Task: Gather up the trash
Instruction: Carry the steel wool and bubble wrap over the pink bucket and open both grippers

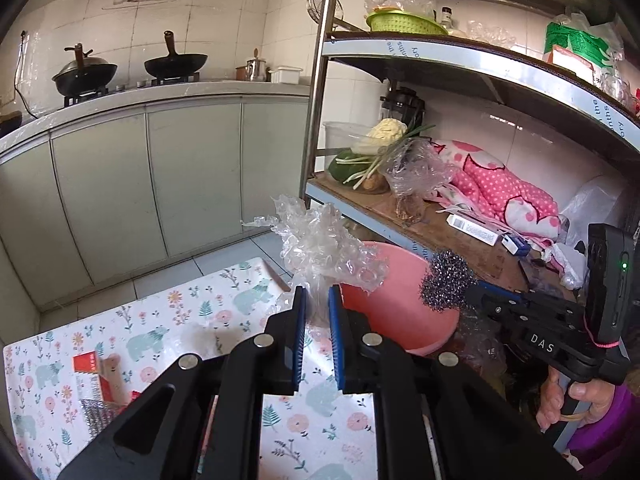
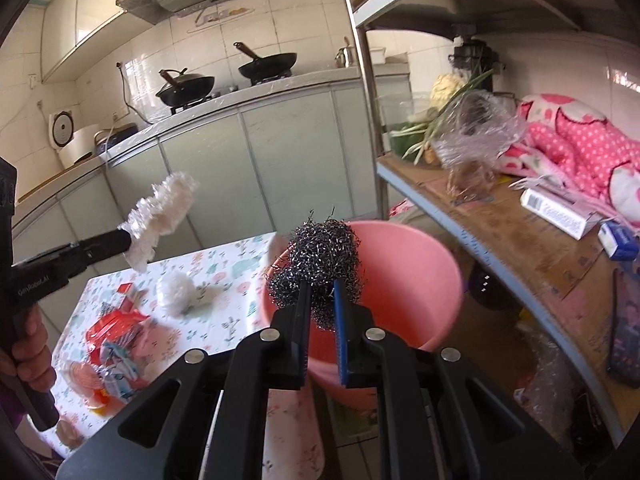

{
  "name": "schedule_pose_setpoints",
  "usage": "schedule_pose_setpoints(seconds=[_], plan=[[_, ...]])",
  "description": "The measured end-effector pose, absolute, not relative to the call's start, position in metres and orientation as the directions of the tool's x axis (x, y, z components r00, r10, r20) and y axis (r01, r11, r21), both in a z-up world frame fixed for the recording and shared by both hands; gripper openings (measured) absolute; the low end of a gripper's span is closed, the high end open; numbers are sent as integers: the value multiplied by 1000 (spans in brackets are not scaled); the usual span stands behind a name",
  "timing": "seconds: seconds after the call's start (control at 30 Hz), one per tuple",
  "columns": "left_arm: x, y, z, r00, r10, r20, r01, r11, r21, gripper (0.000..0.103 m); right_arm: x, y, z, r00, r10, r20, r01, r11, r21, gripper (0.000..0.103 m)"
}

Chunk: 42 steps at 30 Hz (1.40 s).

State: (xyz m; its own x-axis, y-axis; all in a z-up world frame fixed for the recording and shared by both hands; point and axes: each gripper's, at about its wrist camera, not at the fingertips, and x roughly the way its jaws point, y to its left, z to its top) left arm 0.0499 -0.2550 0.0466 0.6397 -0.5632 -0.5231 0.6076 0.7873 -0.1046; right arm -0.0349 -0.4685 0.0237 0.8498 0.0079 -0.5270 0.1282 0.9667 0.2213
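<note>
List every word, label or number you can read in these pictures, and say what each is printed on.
"DAS": white letters on the right gripper body.
"GenRobot.AI": on the left gripper body.
"the", "onths", "ory": fragments on the shelf edge strip.
White carton, blue box and red packet: print too blurred to read.

Floral-cloth counter (image 2: pixel 224 320) is carrying a white crumpled wad (image 2: pixel 176 292), red packaging (image 2: pixel 120 332) and a red carton (image 1: pixel 94 376). Wooden shelf (image 2: pixel 520 240) beside it is holding a clear plastic bag (image 2: pixel 476 128), white box (image 2: pixel 558 212), blue box (image 2: pixel 620 240), pink dotted cloth (image 2: pixel 580 144), greens and cauliflower (image 1: pixel 386 132).
</note>
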Motion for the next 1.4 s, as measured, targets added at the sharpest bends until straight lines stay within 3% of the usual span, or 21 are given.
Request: schedule_pose_setpoints(seconds=[0.27, 0.83, 1.0, 1.1, 1.4], plan=[[64, -311, 16, 578, -596, -558, 659, 744, -112, 11, -26, -481, 21, 850, -77, -520, 199, 963, 182, 11], [81, -379, -48, 438, -581, -686, 706, 695, -138, 11, 0, -502, -28, 769, -114, -629, 295, 936, 191, 11], [79, -384, -53, 429, -577, -695, 706, 694, -141, 16, 5, -506, -37, 746, -108, -657, 306, 932, 194, 21], [81, -385, -54, 413, -576, -705, 698, 698, -161, 26, 6, -508, -40, 738, -103, -667, 309, 930, 198, 23], [77, -377, -44, 402, -599, -693, 697, 691, -193, 29, 3, -506, -37, 744, -96, -662, 304, 930, 207, 32]])
